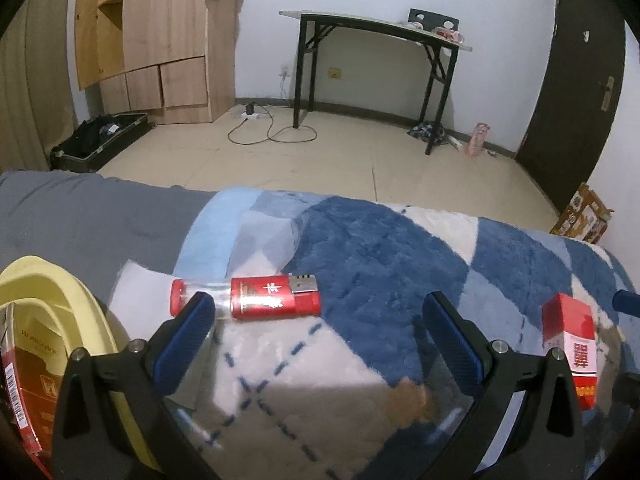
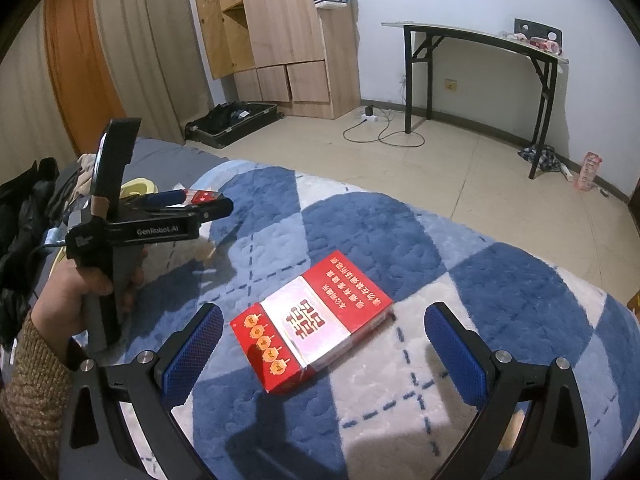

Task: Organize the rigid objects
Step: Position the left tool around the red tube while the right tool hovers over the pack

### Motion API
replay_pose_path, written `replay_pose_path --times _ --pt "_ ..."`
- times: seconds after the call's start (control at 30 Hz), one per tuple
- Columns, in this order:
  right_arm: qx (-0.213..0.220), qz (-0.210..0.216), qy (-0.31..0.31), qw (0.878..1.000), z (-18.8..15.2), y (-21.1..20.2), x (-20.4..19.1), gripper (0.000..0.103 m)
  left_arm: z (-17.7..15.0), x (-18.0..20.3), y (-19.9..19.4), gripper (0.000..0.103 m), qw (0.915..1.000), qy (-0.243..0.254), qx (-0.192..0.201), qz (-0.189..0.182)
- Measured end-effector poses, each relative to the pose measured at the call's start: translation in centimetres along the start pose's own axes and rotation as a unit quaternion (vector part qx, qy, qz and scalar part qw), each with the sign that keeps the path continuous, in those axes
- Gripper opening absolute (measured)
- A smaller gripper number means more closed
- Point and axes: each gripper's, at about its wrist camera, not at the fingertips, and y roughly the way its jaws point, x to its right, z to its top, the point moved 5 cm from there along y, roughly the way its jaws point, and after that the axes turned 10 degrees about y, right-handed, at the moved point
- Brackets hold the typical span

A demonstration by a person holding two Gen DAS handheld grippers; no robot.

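1. Left gripper (image 1: 320, 340) gapes wide, empty — a red lighter (image 1: 246, 298) lies on the checked blanket (image 1: 380, 248) just past its left finger;
2. Right gripper (image 2: 324, 350) likewise spread; red cigarette pack (image 2: 312, 320) flat between its fingers, untouched.

L gripper (image 1: 320, 332) & R gripper (image 2: 324, 344) jaws wide.

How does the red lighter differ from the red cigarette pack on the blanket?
The lighter is a slim rounded stick with a clear middle section; the cigarette pack is a broad flat box. The lighter has a metal cap; the pack shows a white band with red characters. Both are mainly red, lying flat, ungrasped.
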Motion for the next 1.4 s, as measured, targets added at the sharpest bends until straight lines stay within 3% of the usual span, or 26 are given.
replay_pose_path --times 0.27,0.4,0.53,0.67,0.83,1.07,1.33,1.4 --pt "-0.007 -0.003 0.002 1.000 -0.1 0.6 0.2 0.103 -0.5 -0.7 1.1 0.103 0.9991 -0.012 -0.023 0.034" --pt "-0.011 -0.008 0.005 1.000 -0.2 0.8 0.5 0.103 -0.4 0.8 1.4 0.103 0.9992 -0.006 -0.017 -0.035" --pt "-0.011 -0.010 0.009 1.000 -0.2 0.7 0.8 0.103 -0.4 0.7 1.7 0.103 0.9990 -0.016 -0.020 -0.038" --pt "-0.014 -0.009 0.006 1.000 -0.2 0.9 0.7 0.103 -0.2 -0.5 1.6 0.103 0.9961 -0.071 0.000 -0.053" --pt "-0.017 -0.009 0.004 1.000 -0.2 1.1 0.6 0.103 0.0 -0.9 1.6 0.102 0.9940 -0.099 0.012 -0.047" --pt "-0.019 -0.011 0.005 1.000 -0.3 1.2 0.7 0.103 -0.9 -3.0 1.2 0.067 0.9860 -0.162 0.024 -0.030" --pt "-0.022 -0.011 0.005 1.000 -0.3 1.5 0.6 0.103 -0.9 -3.0 1.1 0.045 0.9869 -0.156 0.025 -0.032" --pt "-0.023 -0.012 0.004 1.000 -0.4 1.5 0.6 0.103 -0.8 -2.3 0.9 0.033 0.9895 -0.137 0.025 -0.037"
